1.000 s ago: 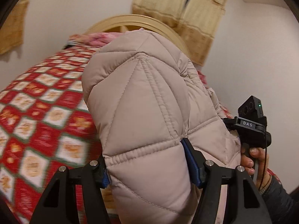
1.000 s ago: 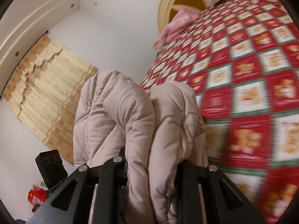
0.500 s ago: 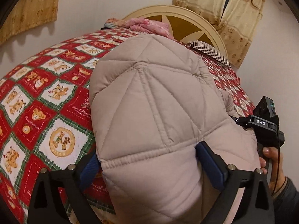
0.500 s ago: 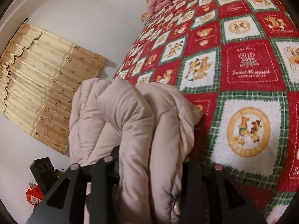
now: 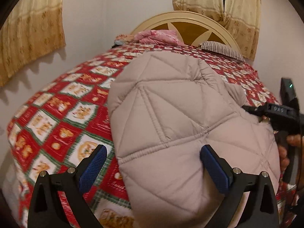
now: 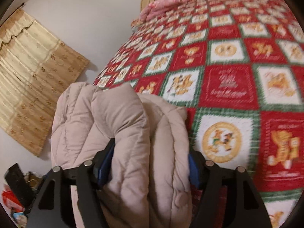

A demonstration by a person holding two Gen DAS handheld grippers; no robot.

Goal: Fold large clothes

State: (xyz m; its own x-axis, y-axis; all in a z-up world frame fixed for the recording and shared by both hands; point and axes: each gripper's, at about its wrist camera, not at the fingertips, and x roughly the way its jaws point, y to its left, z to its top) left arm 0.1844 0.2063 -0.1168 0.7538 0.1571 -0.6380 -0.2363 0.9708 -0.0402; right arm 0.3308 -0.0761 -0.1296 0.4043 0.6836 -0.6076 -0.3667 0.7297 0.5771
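The folded beige jacket (image 5: 171, 117) is lying lengthwise toward the headboard (image 5: 190, 21); left claw (image 5: 153, 163) gaping apart, right claw (image 6: 150, 163) loosening around it.

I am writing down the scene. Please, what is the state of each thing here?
Puffer jacket: folded into a bundle, on the bed.
Left claw: open; one pad clear of the jacket.
Right claw: just been opening, jacket between its pads.
Curtains: parted slightly.
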